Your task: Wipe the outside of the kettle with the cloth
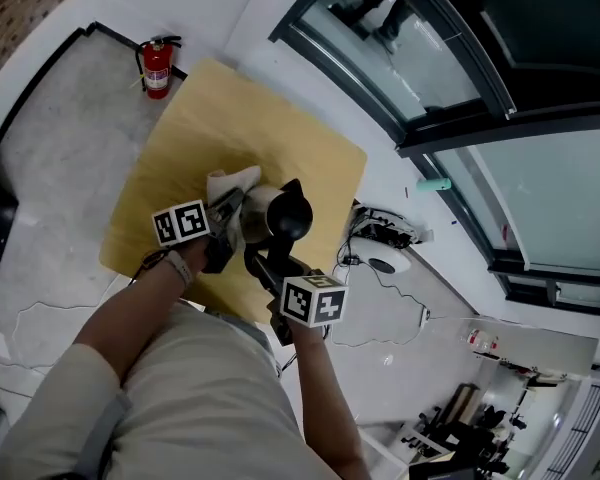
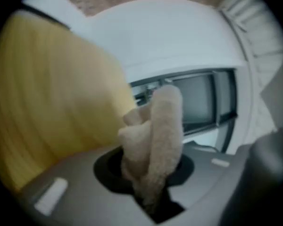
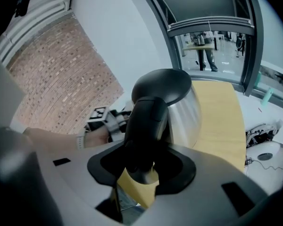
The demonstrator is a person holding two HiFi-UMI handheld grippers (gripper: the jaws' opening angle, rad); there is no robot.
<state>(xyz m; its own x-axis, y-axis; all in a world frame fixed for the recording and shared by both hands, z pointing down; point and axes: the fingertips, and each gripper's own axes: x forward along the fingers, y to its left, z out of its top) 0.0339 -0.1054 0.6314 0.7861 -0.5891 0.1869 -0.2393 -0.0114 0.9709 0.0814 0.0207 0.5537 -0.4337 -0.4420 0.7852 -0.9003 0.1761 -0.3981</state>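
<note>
Records one beige cloth (image 2: 156, 133) pinched in the narrow jaws of the left gripper (image 2: 150, 192), bulk standing beyond the tips. Records one steel kettle (image 3: 186, 109), seemingly upright, clamped by its black handle (image 3: 146, 121) in the right gripper (image 3: 142, 166), body just ahead of those jaws. Places kettle wall just beside the cloth-bearing jaws, toward the right gripper. Judges left gripper nearer for wiping.

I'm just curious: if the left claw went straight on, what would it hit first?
Apart from the cloth the left claw grips, probably the kettle close beside it; depth is unclear, so it may slip past.
</note>
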